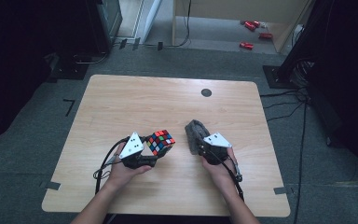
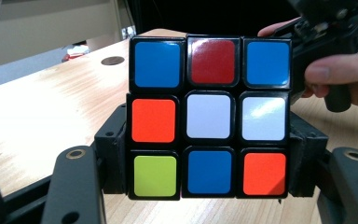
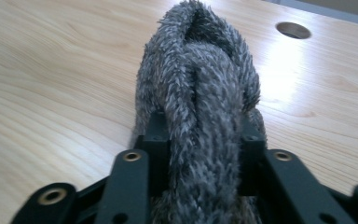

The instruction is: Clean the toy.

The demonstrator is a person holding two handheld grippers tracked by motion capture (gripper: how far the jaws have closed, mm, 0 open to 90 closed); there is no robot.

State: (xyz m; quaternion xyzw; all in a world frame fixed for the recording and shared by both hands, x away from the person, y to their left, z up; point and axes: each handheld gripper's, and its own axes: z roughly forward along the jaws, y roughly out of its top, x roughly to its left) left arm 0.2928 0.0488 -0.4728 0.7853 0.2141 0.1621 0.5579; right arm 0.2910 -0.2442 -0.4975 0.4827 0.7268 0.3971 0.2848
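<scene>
A scrambled puzzle cube [image 1: 161, 141] is gripped by my left gripper [image 1: 154, 150] at the near middle of the wooden table [image 1: 121, 102]. In the left gripper view the cube [image 2: 209, 116] faces the camera with blue, red, white, orange and green tiles, and both pads press on its lower sides, so the left gripper [image 2: 209, 164] is shut on it. To its right, a fuzzy grey cloth [image 1: 194, 133] is bunched upright in my right gripper [image 1: 198, 145]. The right gripper view shows the cloth [image 3: 200, 93] squeezed between the pads of the right gripper [image 3: 200, 156].
A round dark hole [image 1: 206, 92] sits in the table's far right part. Cables trail from both grippers toward the front edge. Red objects [image 1: 251, 28] lie on the floor behind the table, and dark stands flank both sides.
</scene>
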